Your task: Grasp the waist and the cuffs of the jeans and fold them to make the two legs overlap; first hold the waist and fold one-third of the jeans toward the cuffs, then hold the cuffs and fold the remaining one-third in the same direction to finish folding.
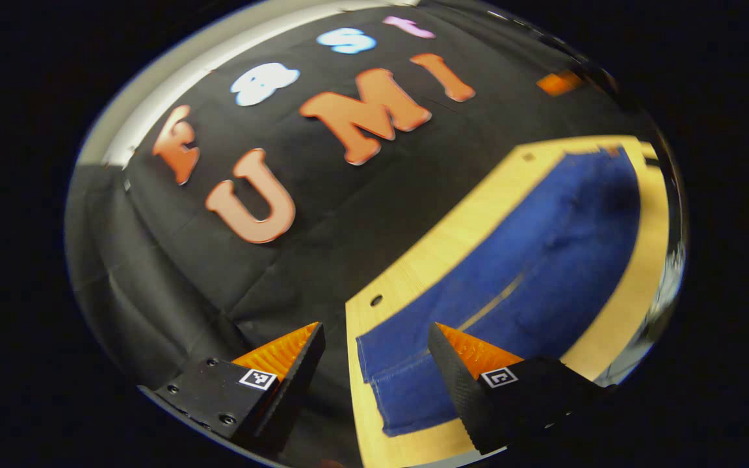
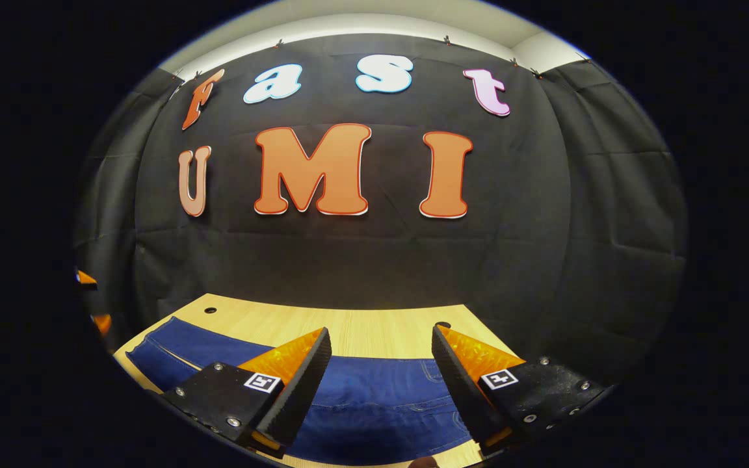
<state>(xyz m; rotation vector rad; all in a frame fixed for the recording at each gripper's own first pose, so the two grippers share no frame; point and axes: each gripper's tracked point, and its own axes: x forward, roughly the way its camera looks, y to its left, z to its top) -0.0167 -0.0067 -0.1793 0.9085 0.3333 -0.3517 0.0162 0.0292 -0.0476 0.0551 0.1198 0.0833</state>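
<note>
The counter is pale wood and carries the jeans, laid out flat and already narrow, so the legs look stacked one on the other. Judging by that, the leg-overlap step seems done and the thirds-folds are not yet started.

Long axis of the jeans: in the left gripper view they run away from the left tongs, from a hemmed end just below the tips toward the far counter edge. That near end looks like the cuffs. In the right gripper view the jeans lie crosswise under the right tongs, with stitching and what looks like the waist end near the right finger. So waist by the right tongs, cuffs by the left tongs, probably.

Both tongs stand open, fingers well apart, holding nothing. Left tongs hang above the cuff end, one finger off past the counter edge. Right tongs hover above the waist end.

Risks, my read:
- Pinching only the top layer at the waist, because the legs are stacked; the lower leg then stays behind and the fold splits.
- Left tongs are tilted and half off the counter, so a grab there could miss the cloth.
- Uneven lift drags the jeans askew across the smooth counter.
- Cuffs slide off the near edge.
</note>
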